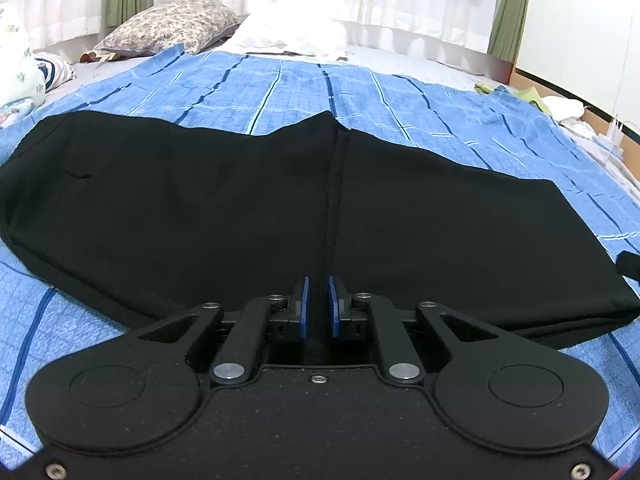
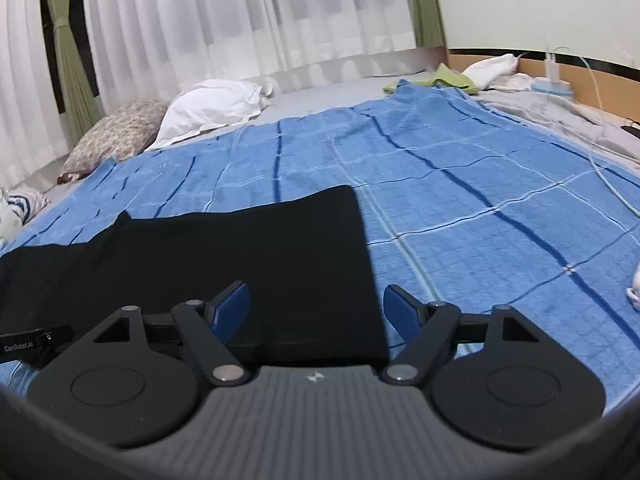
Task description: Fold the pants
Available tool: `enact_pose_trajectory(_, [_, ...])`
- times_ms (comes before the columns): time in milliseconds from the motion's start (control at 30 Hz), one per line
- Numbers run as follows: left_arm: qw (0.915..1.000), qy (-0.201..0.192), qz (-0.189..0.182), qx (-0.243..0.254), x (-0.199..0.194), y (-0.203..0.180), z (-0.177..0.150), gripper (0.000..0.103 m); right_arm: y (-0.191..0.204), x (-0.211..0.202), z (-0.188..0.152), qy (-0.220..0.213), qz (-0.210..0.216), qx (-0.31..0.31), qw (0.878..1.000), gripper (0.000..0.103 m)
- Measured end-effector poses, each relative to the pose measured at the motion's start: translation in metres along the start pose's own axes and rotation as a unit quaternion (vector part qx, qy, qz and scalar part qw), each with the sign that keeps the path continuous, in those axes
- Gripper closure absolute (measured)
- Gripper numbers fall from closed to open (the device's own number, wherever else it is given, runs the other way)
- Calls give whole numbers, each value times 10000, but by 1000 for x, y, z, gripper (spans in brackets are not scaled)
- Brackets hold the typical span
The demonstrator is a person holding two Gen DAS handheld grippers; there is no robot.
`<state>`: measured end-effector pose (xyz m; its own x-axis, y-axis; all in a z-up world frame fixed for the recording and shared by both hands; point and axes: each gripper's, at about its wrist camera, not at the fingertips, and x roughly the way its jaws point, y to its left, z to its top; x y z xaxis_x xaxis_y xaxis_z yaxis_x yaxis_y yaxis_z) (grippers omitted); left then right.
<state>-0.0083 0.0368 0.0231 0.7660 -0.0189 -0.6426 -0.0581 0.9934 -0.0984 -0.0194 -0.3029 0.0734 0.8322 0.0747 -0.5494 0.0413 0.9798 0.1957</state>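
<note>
1. Our left hand-held gripper (image 1: 318, 306) is pinched nearly closed on the near edge of the black pants (image 1: 240, 200).
2. Our right hand-held gripper (image 2: 316, 312) gapes wide over their right end.
3. The pants lie lengthwise left-to-right across the blue blanket (image 2: 460, 200).

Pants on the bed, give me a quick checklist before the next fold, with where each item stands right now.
1. Left gripper has a hold on the pants: ok, its jaws are nearly shut with black cloth between them at the near edge.
2. Right gripper ready to grab: ok, jaws wide apart, nothing held.
3. Right gripper lined up with the cloth: ok, the pants' end edge lies between its fingers.
4. Pants lie flat: ok, smooth on the blue blanket.
5. Room to fold: ok, the blanket beyond the pants is bare.
6. White cable clear of the pants: ok, far right.
</note>
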Motion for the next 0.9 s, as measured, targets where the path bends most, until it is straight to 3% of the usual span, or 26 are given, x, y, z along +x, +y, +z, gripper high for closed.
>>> enact_pose_trajectory(200, [9999, -40, -7, 96, -2, 7, -6, 91, 48, 12, 1, 143, 621, -380, 9972, 18])
enact_pose_trajectory(467, [9999, -47, -135, -29, -5, 13, -8, 91, 133, 51, -12, 531, 1489, -935, 9830, 18])
enact_pose_trajectory(567, [9996, -21, -211, -194, -12, 23, -11, 93, 150, 63, -28, 700, 1458, -1130, 9804, 21])
enact_pose_trajectory(733, [9976, -20, -304, -614, -34, 50, -5, 91, 162, 59, -37, 583, 1306, -1533, 9778, 21])
enact_pose_trajectory(833, [9963, -392, -47, -762, -51, 71, 6, 81, 163, 57, -38, 565, 1294, -1595, 9770, 21])
enact_pose_trajectory(900, [9934, -570, 168, -977, -56, 90, 14, 67, 166, 54, -41, 527, 1311, -1698, 9753, 22])
